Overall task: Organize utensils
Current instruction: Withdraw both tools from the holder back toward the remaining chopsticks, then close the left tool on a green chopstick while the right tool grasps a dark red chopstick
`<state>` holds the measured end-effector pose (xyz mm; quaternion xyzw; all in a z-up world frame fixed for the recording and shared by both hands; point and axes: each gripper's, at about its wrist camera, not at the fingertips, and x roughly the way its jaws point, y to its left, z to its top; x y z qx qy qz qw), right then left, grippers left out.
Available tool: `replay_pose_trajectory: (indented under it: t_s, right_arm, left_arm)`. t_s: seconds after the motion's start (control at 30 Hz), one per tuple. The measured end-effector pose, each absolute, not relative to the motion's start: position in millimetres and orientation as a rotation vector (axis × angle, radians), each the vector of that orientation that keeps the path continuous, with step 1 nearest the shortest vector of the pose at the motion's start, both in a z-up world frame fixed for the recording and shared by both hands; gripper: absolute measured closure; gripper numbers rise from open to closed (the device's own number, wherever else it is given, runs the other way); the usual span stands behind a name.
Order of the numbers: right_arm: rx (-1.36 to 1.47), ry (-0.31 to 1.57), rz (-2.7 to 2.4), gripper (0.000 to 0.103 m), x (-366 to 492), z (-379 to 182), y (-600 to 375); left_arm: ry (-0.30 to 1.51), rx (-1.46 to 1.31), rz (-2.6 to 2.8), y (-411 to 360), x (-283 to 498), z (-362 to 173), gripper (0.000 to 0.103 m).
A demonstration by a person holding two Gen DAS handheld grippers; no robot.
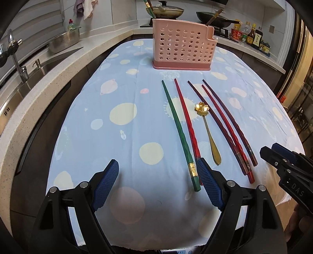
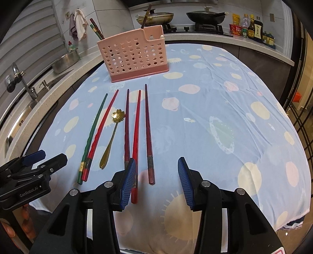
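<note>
Several chopsticks and a gold flower-bowl spoon [image 1: 202, 108] lie side by side on the blue patterned tablecloth [image 1: 117, 127], in front of the pink perforated utensil holder [image 1: 183, 45]. My left gripper [image 1: 157, 183] hovers open near the table's front edge; its right finger [image 1: 209, 183] is beside the butt ends of the green chopstick [image 1: 183, 144] and a red chopstick [image 1: 185, 117]. My right gripper [image 2: 157, 181] is open, and the end of a dark red chopstick [image 2: 148, 127] shows between its fingers without touching them. A brighter red chopstick [image 2: 137, 136] runs behind its left finger [image 2: 129, 181].
The pink holder [image 2: 133, 56] holds a few upright chopsticks [image 2: 95, 28]. A counter with a sink [image 1: 39, 68] and a steel bowl [image 1: 64, 42] runs close along the table's left. Behind are a stove with pans [image 2: 205, 16] and sauce bottles [image 2: 254, 27]. The cloth [image 2: 225, 117] is bare to the right.
</note>
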<state>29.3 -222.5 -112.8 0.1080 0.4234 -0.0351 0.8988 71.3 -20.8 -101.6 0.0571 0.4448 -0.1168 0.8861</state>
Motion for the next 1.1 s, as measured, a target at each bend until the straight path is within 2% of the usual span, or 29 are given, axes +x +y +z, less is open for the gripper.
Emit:
replay_pose_trajectory:
  t_s: [0.87,1.03,1.1]
  right_arm:
    - [0.23,0.911,-0.07,0.061,35,-126,-220]
    - [0.226,0.918,-0.07,0.063,36,-129,-220]
    - [0.231,0.92,-0.069,0.068,36,-130,-221]
  left_arm:
    - [0.97,0.172,-0.259,-34,74,-125,0.026]
    - [0.991,0.186,-0.247,-35,77,-133,0.026]
    - [0.999,0.177,-0.239,-30,78,-135,0.027]
